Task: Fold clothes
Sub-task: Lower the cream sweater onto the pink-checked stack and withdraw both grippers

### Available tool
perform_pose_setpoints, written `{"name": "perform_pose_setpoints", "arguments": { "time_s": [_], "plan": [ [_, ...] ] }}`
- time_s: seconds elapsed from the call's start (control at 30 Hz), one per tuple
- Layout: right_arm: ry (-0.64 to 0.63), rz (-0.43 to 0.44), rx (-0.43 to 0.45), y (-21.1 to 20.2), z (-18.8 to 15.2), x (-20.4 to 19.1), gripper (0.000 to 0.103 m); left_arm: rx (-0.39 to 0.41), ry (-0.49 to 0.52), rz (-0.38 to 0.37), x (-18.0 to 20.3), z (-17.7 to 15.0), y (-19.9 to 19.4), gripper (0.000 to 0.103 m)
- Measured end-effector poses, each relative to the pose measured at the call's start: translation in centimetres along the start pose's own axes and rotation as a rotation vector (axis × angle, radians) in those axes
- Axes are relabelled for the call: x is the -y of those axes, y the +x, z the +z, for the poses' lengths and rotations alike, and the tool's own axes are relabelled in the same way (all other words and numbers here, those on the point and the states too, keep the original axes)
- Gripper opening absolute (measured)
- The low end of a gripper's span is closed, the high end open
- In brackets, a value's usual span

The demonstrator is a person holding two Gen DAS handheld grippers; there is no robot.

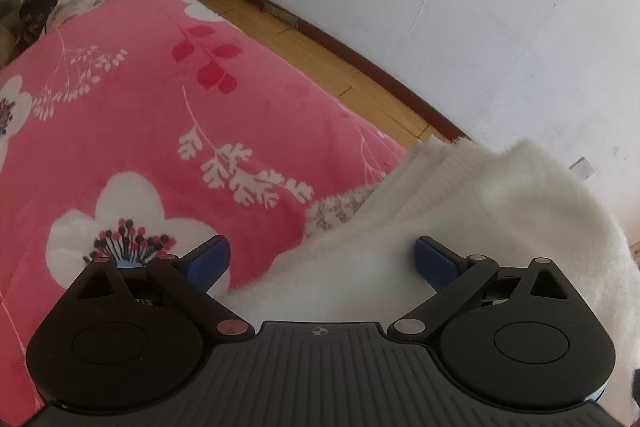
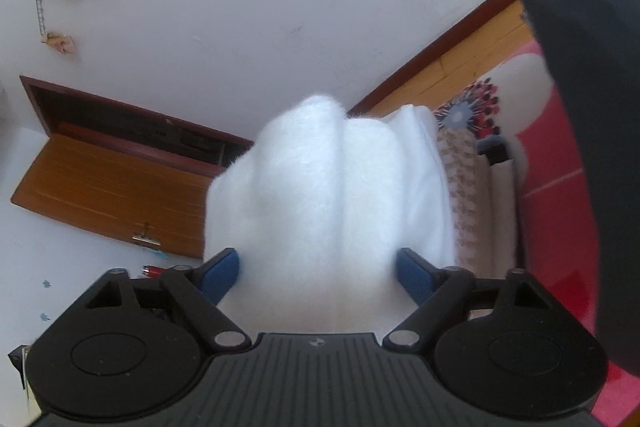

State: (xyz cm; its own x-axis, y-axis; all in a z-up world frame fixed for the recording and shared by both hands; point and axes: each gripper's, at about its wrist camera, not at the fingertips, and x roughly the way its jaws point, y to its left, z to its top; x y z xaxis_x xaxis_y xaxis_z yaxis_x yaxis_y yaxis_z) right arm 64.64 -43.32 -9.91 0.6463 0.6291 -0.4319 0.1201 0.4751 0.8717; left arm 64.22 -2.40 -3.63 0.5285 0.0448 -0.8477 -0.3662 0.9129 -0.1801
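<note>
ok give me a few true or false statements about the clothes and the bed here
1. The fluffy white sweater sits between the blue fingers of the right gripper. True.
2. The bed is covered by a plain blue blanket. False: it is a pink fleece blanket with white flowers.
3. The left gripper is wide open. True.
4. The door in the white wall is metal grey. False: the wooden door is orange-brown.
5. The sweater's ribbed hem shows in the left view. True.
</note>
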Motion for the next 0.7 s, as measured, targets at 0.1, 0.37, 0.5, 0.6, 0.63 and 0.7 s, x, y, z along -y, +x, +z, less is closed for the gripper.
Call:
{"name": "perform_pose_setpoints", "arguments": {
  "time_s": [0.1, 0.37, 0.5, 0.6, 0.63, 0.7],
  "plan": [
    [-0.067, 0.037, 0.000, 0.5, 0.5, -1.1, 0.067, -0.003, 0.021, -0.003, 0.1, 0.0, 0.1, 0.099],
    [-0.177, 0.067, -0.024, 2.2, 3.0, -2.5, 0.057, -0.010, -0.009, -0.017, 0.1, -0.7, -0.2, 0.098],
    [-0.212, 0.049, -0.023, 2.5, 3.3, -1.1, 0.057, -0.004, 0.000, -0.036, 0.3, -1.0, -0.4, 0.098],
    [-0.115, 0.028, -0.045, 1.7, 3.0, 1.9, 0.071, 0.003, 0.040, -0.058, 0.5, -0.9, -0.6, 0.099],
    [-0.103, 0.040, -0.031, 0.7, 2.7, 2.1, 0.071, 0.013, 0.065, -0.054, 0.7, -0.9, -0.7, 0.099],
    [-0.081, 0.061, -0.001, -1.4, 2.1, 2.4, 0.072, 0.029, 0.113, -0.037, 0.9, -0.7, -0.8, 0.099]
  ]
}}
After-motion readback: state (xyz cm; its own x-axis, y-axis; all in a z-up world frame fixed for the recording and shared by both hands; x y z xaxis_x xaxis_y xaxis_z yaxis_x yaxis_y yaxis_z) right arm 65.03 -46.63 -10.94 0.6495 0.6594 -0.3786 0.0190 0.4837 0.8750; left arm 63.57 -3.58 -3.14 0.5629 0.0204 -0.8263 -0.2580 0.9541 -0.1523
